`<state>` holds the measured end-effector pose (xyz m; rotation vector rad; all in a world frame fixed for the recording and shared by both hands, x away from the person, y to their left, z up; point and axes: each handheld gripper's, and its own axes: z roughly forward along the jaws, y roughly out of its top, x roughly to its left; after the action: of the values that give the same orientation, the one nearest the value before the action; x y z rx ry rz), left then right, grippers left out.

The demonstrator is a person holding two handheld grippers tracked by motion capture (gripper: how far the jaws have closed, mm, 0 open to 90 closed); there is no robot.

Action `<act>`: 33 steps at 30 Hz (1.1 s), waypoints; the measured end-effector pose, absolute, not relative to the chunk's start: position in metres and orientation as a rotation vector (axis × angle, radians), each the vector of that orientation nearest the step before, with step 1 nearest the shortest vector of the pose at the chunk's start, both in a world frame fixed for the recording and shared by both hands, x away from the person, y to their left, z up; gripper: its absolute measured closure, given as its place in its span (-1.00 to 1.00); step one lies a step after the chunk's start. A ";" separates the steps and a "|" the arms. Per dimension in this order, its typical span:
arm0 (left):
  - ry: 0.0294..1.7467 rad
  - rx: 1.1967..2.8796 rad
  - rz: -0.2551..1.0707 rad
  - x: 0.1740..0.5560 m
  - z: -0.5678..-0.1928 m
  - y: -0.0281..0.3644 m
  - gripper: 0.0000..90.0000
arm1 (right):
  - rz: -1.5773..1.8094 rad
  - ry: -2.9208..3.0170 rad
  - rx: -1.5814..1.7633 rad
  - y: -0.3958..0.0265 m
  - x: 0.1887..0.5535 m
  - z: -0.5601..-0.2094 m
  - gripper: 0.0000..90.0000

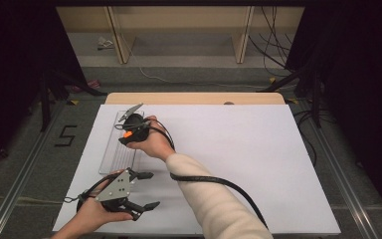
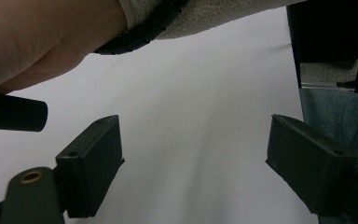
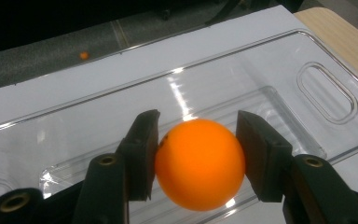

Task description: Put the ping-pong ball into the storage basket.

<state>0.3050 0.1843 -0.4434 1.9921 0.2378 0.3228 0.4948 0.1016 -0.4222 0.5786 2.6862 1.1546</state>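
Now we see the right gripper clamped on an orange ball, held just above the clear plastic tray at the white table's far left. Our left gripper gapes wide, empty. Floor marking reads "5".

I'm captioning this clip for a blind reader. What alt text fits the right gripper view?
An orange ball sits clamped between the two black jaws of the right hand-held gripper. It is above a clear plastic tray with a handle slot, which lies on a white tabletop. Another small orange thing lies on the grey floor beyond the table.
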 end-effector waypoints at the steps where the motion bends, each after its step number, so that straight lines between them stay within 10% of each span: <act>1: 0.238 1.991 0.322 0.305 -0.443 0.184 -0.61 | 1.152 2.688 0.577 0.102 0.495 -0.422 0.13; 33: 0.236 1.993 0.321 0.305 -0.443 0.184 -0.61 | 1.145 2.710 0.577 0.107 0.494 -0.428 0.13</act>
<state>0.3048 0.1842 -0.4433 1.9927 0.2362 0.3213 0.4939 0.1073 -0.4279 0.5772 2.7098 1.1455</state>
